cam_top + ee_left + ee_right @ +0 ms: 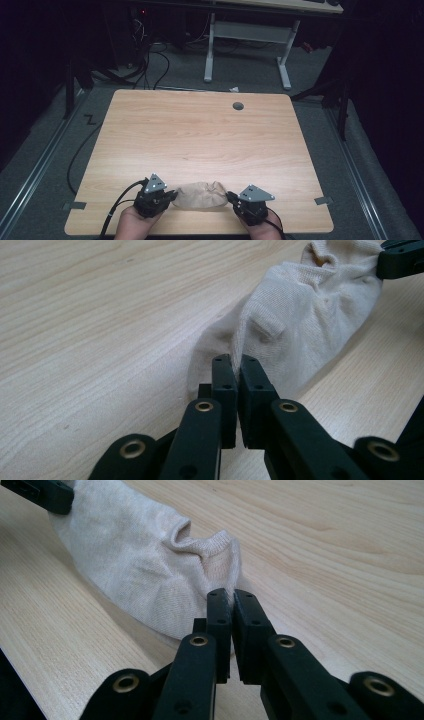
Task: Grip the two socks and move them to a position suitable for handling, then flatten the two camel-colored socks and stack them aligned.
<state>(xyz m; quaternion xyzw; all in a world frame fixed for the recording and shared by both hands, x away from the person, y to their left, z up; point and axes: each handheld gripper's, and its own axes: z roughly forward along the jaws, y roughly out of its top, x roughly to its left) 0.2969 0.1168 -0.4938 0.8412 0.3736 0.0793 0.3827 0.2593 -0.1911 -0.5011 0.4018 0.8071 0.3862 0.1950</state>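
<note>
High view: a beige knit sock lies left-right along the wooden table's near edge (soft, crumpled), each end pinched by the left gripper and right gripper.

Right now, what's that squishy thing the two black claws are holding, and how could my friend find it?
Find the big wooden table and look along its near edge, by the person's hands. Between the left gripper and right gripper lies a cream sock, pinched at each end. It is the one soft, pale, crumpled thing on the table.
</note>
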